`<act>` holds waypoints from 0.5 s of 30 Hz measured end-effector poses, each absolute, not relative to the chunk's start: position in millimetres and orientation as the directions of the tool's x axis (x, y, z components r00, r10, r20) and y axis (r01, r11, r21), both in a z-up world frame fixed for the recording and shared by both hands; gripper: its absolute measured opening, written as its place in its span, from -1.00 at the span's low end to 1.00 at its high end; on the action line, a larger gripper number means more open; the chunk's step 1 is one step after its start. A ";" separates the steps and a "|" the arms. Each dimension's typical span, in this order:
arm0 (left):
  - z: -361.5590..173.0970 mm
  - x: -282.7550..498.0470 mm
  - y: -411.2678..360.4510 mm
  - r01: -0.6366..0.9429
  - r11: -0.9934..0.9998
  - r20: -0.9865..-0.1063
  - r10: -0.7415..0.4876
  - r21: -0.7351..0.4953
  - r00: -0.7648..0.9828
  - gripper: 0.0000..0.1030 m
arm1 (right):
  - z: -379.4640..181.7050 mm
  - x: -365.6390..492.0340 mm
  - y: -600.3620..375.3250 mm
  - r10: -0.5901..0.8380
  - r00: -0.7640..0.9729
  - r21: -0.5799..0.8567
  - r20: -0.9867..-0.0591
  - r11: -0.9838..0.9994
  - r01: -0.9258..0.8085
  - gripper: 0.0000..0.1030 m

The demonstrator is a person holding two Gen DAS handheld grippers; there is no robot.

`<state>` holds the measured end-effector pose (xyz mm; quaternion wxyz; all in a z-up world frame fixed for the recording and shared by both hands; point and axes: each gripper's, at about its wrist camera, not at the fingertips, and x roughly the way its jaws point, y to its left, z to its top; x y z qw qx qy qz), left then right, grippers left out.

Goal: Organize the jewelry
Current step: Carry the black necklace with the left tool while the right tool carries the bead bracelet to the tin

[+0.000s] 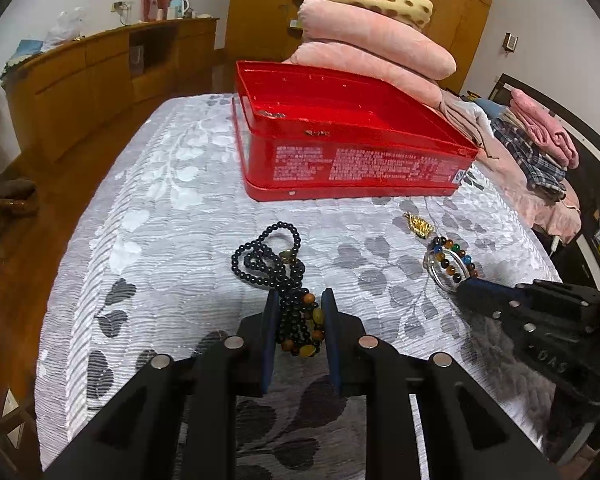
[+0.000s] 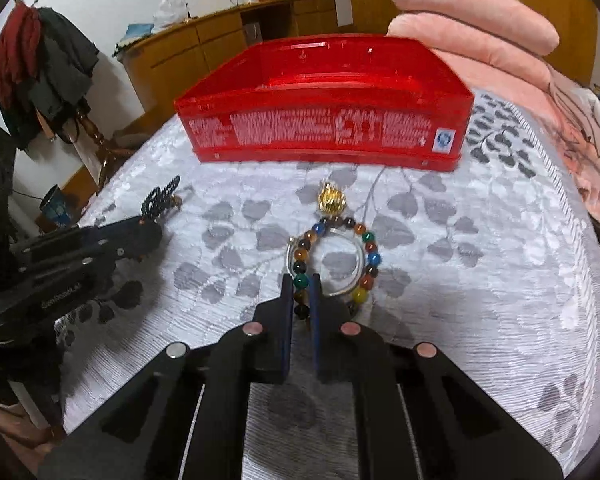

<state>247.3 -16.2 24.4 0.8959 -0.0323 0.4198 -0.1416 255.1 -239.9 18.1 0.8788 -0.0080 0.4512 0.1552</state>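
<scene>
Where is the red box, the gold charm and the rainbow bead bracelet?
Red box [image 2: 324, 132]: right wrist view, on its printed front wall.
Gold charm [image 2: 331, 198]: right wrist view, on its ribbed middle.
Bead bracelet [image 2: 373, 258]: right wrist view, on a blue bead at its right side.

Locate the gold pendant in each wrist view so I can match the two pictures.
Left wrist view: the gold pendant lies right of centre on the bedspread, just beyond the multicoloured bead bracelet.
Right wrist view: the pendant sits near the centre, between the bracelet and the box.
Shared landmark: the red box.
</scene>
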 end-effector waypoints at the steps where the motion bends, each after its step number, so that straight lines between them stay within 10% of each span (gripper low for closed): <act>1: 24.0 247.1 -16.6 0.227 0.958 -0.744 -0.280 -0.176 0.607 -0.59 | 16.1 255.7 -239.1 0.265 0.541 0.126 -0.798 0.951 -0.281 -0.84; 15: 32.3 244.9 -24.8 0.240 0.956 -0.731 -0.286 -0.170 0.619 -0.59 | 32.5 249.8 -244.9 0.275 0.577 0.129 -0.769 0.951 -0.281 -0.87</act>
